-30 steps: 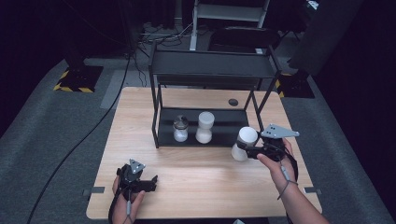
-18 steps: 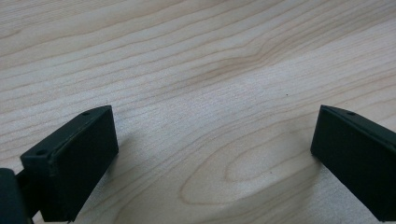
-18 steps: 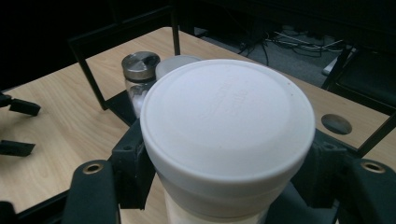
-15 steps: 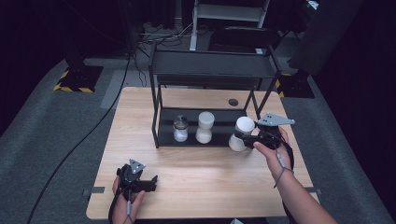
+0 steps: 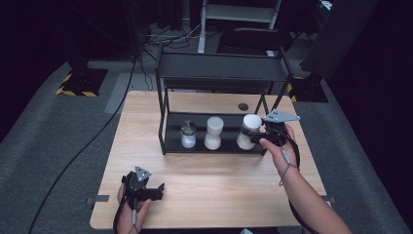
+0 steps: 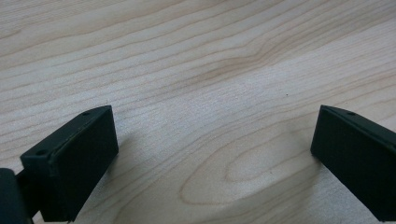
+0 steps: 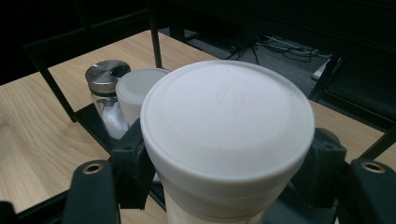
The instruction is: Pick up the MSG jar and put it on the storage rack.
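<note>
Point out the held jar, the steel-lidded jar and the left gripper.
held jar [image 7: 227,122], right gripper view, its white lid
steel-lidded jar [image 5: 188,134], high view, its glass body
left gripper [image 6: 212,158], left gripper view, midway between its open jaws

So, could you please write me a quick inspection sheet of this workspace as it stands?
Surface: wooden table, front bare.
Job's things: white-lidded jar at black rack lower shelf, right end.
Clutter: metal-capped shaker and white jar on that shelf.
Grippers: right gripper clamped on the jar; left gripper open over bare wood.
Cables: black cable across the floor, left.
Surroundings: grey carpet, dark room.
</note>
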`<state>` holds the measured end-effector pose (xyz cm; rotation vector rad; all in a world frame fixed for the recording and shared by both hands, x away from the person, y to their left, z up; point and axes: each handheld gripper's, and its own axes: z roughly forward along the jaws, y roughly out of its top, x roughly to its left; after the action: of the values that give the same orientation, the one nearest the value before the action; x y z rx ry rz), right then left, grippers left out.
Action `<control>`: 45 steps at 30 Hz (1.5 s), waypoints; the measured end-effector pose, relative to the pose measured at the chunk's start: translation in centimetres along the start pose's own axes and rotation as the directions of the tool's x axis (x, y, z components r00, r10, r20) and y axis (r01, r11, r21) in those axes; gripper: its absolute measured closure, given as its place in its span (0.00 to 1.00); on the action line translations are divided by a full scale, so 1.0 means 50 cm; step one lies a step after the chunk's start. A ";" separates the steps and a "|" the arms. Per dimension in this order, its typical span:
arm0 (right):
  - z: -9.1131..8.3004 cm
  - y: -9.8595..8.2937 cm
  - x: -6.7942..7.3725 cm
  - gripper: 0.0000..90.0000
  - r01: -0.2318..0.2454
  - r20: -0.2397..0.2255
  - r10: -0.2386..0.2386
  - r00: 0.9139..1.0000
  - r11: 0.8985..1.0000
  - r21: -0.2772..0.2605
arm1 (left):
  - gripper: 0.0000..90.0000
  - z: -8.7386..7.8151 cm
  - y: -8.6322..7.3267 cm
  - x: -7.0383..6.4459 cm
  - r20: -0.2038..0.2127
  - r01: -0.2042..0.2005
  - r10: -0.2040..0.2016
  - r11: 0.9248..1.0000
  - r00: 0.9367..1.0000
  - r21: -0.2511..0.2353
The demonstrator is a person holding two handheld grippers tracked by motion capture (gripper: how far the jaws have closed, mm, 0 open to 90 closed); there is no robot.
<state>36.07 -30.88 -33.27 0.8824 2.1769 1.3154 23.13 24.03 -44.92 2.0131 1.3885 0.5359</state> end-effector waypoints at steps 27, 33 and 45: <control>0.112 -0.021 0.010 0.37 0.005 0.003 -0.005 1.000 0.998 0.056 | 0.00 0.000 0.000 0.000 -0.001 0.000 0.000 1.000 1.000 0.000; 0.122 -0.027 0.007 0.37 -0.015 0.004 0.014 1.000 0.998 0.060 | 0.00 0.000 0.000 0.000 -0.001 0.000 0.000 1.000 1.000 0.000; 0.133 -0.038 0.005 0.37 -0.030 0.010 0.030 1.000 0.997 0.072 | 0.00 0.000 0.000 0.000 -0.001 0.000 0.000 1.000 1.000 0.001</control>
<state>39.72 -27.30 -37.95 0.9505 2.2249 1.2504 23.13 24.00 -44.90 2.0136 1.3897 0.5365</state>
